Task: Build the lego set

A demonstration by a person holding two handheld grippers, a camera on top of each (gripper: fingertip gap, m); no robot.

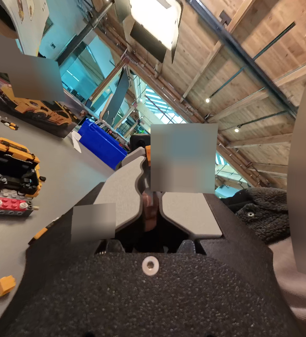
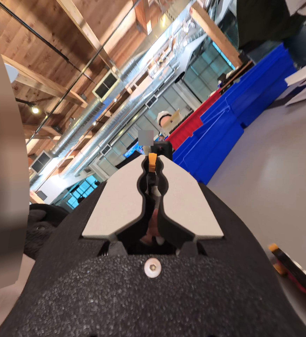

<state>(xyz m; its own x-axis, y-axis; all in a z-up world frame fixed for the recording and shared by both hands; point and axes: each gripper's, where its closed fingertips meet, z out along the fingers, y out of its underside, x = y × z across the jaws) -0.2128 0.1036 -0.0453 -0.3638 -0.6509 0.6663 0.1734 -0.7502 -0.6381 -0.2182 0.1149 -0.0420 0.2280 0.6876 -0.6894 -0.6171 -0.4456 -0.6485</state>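
Note:
Both grippers are raised off the grey table (image 1: 61, 173) and tilt up toward the ceiling, tip to tip. My right gripper (image 2: 152, 160) is shut on a small orange Lego piece (image 2: 152, 162) with a black part under it. My left gripper (image 1: 146, 156) has its jaws nearly together. The same orange piece (image 1: 148, 153) sits at its tip, and a mosaic patch hides its right finger. The right gripper's grey fingers (image 1: 135, 152) meet it there. The partly built orange and black Lego car (image 1: 10, 173) on a red and grey base stands on the table to the left.
Loose orange bricks (image 1: 4, 285) (image 1: 40, 233) lie near the left gripper's body. The Lego box (image 1: 30, 109) stands behind small parts (image 1: 10, 125). Blue bins (image 2: 230, 127) and a red bin (image 2: 188, 125) line the table's far edge. A dark fleece garment (image 1: 258, 209) lies on the right. The tips of both grippers are at nearly the same place.

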